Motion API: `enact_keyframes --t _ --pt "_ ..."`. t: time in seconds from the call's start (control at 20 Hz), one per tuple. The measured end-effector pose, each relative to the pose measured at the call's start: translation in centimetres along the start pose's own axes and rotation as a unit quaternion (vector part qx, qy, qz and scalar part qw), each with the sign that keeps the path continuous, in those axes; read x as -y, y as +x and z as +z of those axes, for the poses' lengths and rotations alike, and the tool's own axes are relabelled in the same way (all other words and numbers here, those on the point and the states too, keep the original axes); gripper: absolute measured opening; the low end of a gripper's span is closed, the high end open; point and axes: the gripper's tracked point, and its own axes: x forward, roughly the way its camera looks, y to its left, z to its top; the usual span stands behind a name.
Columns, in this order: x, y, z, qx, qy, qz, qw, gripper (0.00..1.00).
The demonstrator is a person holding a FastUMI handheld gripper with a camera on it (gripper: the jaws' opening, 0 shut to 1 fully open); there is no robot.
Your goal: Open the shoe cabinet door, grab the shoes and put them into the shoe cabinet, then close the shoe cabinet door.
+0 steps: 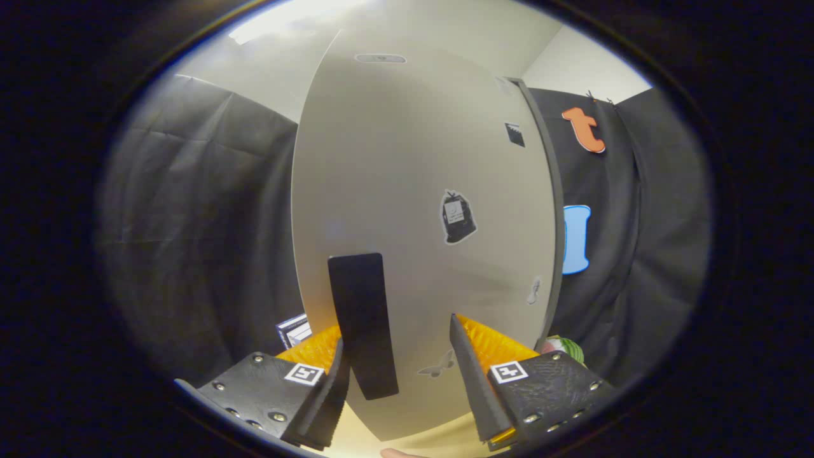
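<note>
In the gripper view I am facing the shoe cabinet door (407,191), a pale, flat panel running from the top of the frame down to the bottom centre. Its dark vertical handle (361,321) is sitting in the lower middle, just left of centre. My gripper (399,375) is holding its fingers apart, one on each side of the lower centre; the left finger is lying right beside the handle's lower end, possibly touching it, while the right finger is standing well off to the handle's right, so nothing is being clamped. A dark sticker (458,217) is showing on the door right of centre, a small square one (515,134) higher up toward the upper right, and a faint butterfly sticker (437,367) is sitting low between my fingers. The door's dark edge (552,210) is curving down the right side. Something green and red (563,347) is peeking out at the lower right, past the right finger; I cannot tell what it is.
</note>
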Motion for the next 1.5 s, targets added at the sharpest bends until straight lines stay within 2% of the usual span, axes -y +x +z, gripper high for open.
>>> enact_keyframes --t 0.3,0.65,1.0,1.5 --pt "-3.2 4.7 -0.3 -0.003 0.018 0.000 1.000 0.80" --pt "-4.7 9.7 -0.2 0.005 0.024 -0.034 0.999 0.81" --pt "-5.6 13.3 -0.4 0.009 0.018 -0.063 0.998 0.82" --pt "-5.4 17.1 -0.3 0.008 0.021 -0.080 0.997 0.83"
